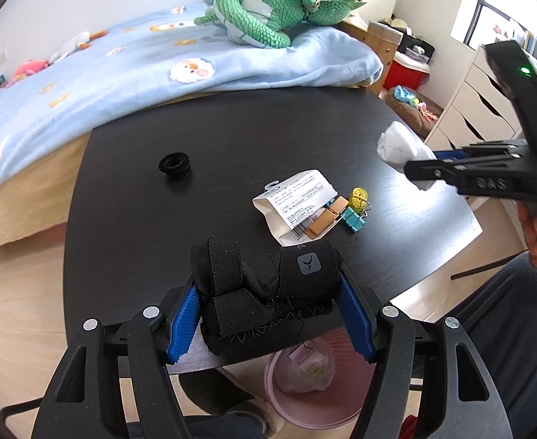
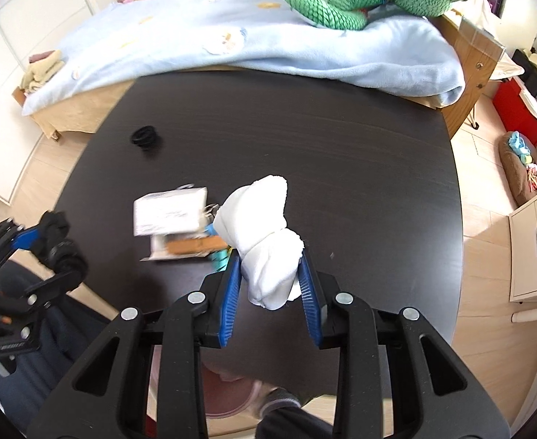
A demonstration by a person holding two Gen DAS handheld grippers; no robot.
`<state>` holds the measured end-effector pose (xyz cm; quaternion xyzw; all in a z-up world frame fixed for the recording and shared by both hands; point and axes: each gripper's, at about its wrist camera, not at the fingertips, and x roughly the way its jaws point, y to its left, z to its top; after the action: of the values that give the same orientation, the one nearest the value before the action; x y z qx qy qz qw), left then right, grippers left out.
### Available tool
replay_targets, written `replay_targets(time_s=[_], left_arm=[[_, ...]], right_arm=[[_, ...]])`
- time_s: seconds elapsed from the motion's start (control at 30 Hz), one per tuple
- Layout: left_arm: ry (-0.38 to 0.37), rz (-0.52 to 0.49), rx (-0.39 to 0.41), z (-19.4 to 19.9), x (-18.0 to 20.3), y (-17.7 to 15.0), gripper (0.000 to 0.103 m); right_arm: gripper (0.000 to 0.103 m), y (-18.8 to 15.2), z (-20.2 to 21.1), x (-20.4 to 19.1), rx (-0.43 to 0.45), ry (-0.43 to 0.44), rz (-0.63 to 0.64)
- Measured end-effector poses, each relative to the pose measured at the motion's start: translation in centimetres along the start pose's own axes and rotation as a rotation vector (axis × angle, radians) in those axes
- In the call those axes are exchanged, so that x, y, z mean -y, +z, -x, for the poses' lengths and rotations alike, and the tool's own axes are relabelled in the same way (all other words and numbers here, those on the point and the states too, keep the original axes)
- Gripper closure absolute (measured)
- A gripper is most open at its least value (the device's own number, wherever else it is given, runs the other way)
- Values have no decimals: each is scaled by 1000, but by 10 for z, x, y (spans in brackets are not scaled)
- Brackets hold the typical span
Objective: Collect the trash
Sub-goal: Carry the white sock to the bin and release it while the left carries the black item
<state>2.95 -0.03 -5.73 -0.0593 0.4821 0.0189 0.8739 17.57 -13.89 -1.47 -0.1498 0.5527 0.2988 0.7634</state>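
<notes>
My left gripper [image 1: 270, 285] is shut on a black bundle of fabric [image 1: 268, 285] and holds it over the near edge of the dark table [image 1: 231, 139]. It also shows in the right wrist view [image 2: 58, 243]. My right gripper [image 2: 270, 274] is shut on a white cloth wad [image 2: 264, 241], above the table's near right part; the wad also shows in the left wrist view [image 1: 400, 146]. A white printed paper packet [image 1: 297, 201] lies mid-table. A pink bin [image 1: 305, 380] with a plastic liner stands on the floor below the table's near edge.
Wooden clothespins [image 1: 323, 219], a teal binder clip [image 1: 354, 219] and a yellow clip [image 1: 359, 197] lie beside the packet. A small black ring [image 1: 174, 164] sits at the table's left. A bed with a blue blanket [image 1: 122, 73] is behind; white drawers [image 1: 480, 109] stand right.
</notes>
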Motion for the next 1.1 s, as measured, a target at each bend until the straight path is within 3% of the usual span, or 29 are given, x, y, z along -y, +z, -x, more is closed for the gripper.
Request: replay_targets(time_s=[0.43, 1.1], left_arm=[[-7, -25, 57, 40, 10, -15, 38], [-24, -33, 101, 89, 22, -52, 37]], right_arm=[[72, -58, 67, -44, 98, 76, 21], [72, -131, 84, -76, 54, 122, 68]])
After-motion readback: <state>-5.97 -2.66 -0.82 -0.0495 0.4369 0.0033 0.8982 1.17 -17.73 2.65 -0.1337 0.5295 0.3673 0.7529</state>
